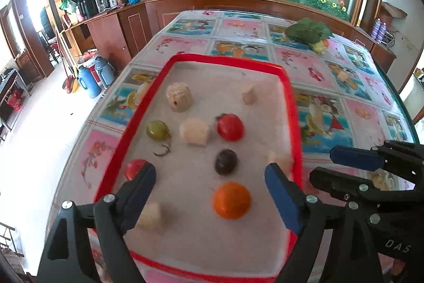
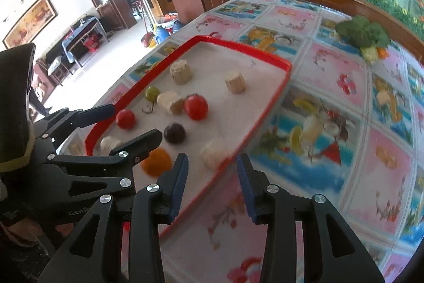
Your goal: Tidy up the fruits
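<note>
- left gripper (image 1: 209,182) wide, empty — over red tray (image 1: 230,59)
- right gripper (image 2: 212,169) open, empty
- drop straight on orange fruit (image 1: 232,200), avoid dark grape (image 1: 225,161)

Leafy greens (image 1: 308,31) on floral tablecloth (image 1: 238,29)

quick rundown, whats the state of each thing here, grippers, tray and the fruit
left gripper: open, holding nothing
right gripper: open, holding nothing, over tray's edge
red-rimmed white tray: flat on table
round orange fruit: loose in tray
dark purple round fruit: loose in tray
green grape: loose in tray
</note>
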### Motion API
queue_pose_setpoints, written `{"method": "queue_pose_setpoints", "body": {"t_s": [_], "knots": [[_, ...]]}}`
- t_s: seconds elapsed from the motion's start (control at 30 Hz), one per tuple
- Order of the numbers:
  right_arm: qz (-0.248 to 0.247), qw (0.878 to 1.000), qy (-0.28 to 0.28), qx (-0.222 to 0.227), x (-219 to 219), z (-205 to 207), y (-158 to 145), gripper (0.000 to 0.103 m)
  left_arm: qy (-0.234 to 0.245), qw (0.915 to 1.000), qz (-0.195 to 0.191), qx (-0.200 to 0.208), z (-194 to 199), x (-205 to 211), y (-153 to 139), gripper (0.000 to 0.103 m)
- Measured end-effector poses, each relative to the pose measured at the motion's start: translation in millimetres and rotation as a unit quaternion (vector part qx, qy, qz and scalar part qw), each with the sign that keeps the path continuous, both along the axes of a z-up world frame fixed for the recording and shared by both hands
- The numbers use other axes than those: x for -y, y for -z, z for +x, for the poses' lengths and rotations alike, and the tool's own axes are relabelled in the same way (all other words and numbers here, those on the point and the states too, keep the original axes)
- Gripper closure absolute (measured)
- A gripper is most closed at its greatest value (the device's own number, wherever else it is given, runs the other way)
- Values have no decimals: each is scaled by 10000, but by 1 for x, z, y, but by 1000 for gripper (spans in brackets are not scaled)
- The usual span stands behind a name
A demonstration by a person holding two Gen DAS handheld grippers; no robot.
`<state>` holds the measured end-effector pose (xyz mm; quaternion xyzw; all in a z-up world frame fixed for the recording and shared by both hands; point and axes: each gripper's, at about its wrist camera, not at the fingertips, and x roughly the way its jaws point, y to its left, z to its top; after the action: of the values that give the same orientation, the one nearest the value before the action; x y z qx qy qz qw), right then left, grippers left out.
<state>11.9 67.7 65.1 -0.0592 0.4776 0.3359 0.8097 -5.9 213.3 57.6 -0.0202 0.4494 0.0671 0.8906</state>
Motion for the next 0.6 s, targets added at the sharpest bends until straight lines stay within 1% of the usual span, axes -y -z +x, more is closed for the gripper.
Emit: {"method": "queue_pose_setpoints", "body": {"t_s": [0.1,0.3,0.43,0.6], "knots": [[62,9999,33,-93,17,-9,1,65,104,9999,-90,9,-6,18,-1,15],[123,9992,283,-247,68,-13,6,65,411,9991,-73,32,0,58,-6,15],[-1,9975,671,-211,110,4,10,65,559,9983,-165,-52,8,81,-5,15],[-77,9947,1008,-188,150,25,17,65,720,9973,-107,-131,12,107,-1,15]]}}
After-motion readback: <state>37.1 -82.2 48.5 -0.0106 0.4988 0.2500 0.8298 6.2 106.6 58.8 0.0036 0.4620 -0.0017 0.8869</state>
